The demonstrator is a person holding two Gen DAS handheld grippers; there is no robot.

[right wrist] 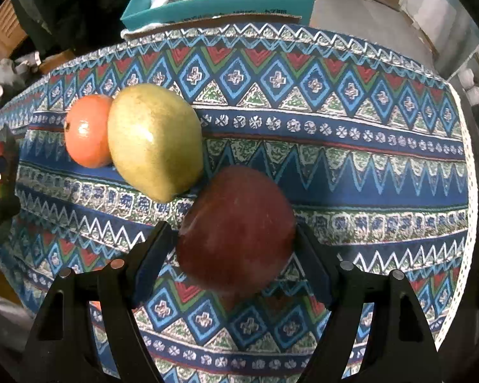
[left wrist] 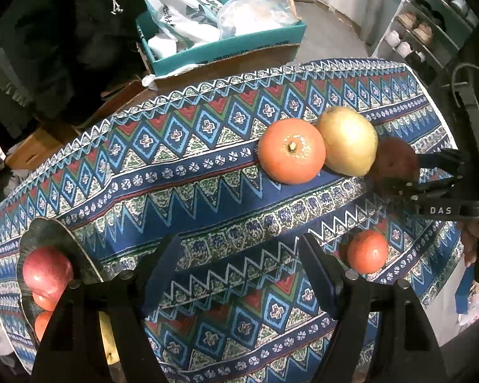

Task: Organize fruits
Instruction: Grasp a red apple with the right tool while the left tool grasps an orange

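A dark red apple (right wrist: 236,229) is seen between the fingers of the right gripper (right wrist: 234,255), blurred; both pads appear to meet its sides, so it is taken as gripped. Just beyond the apple, a yellow-green pear (right wrist: 155,140) lies on the patterned tablecloth (right wrist: 351,166), and a large orange (right wrist: 87,129) touches the pear on its far left side. The left gripper (left wrist: 239,274) is held with its jaws apart and nothing between them. A small orange (left wrist: 367,250) lies nearer than the pear. Well left of the pear, a dark plate (left wrist: 52,236) holds a red apple (left wrist: 46,271) and other fruit. Behind the cloth, a teal box (left wrist: 226,48) of bags is seen.
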